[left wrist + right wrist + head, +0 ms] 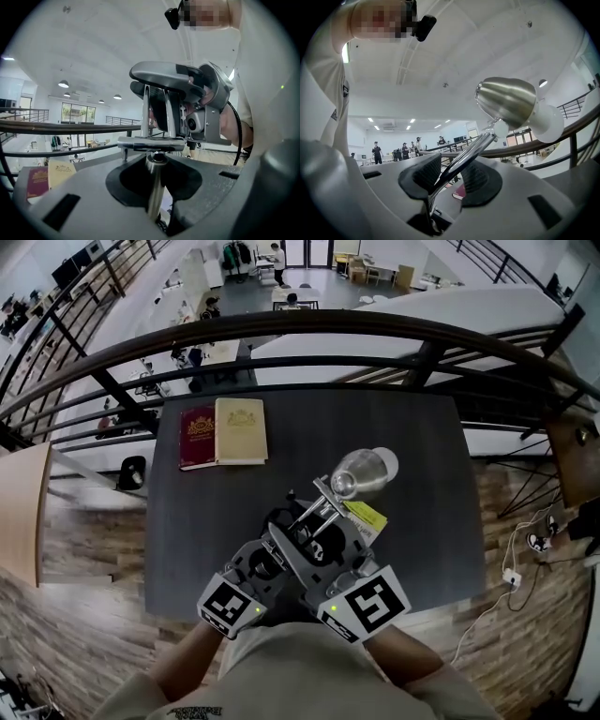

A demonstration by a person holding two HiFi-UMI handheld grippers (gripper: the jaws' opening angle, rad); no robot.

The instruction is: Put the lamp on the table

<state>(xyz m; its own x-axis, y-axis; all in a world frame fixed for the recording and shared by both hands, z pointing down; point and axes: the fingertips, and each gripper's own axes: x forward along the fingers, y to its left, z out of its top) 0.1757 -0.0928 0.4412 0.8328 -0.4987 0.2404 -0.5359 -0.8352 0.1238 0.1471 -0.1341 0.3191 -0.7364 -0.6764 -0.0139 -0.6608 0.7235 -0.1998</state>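
Head view: a chrome lamp (328, 498) is held tilted above the near half of a dark desk (206, 531). Its long axis runs from the person's hands away toward the far right, with the round shade (361, 474) at the far end. The left hand-held gripper (281, 547) and the right hand-held gripper (330, 545) grip the near end just beside each other. Two books (223, 432) lie well apart at the far left. Left gripper view: the jaws are partly closed, pressing on a single upright stem (153, 197) below a crossbar (150, 143). Right gripper view: the jaws are pinched on twin slanting rods (461, 161) that rise to the shade and a white bulb (547, 123), so this hand is probably nearer the lamp's head. The foot is not visible. The desk lies straight below, so setting the lamp down looks like a matter of lowering it.
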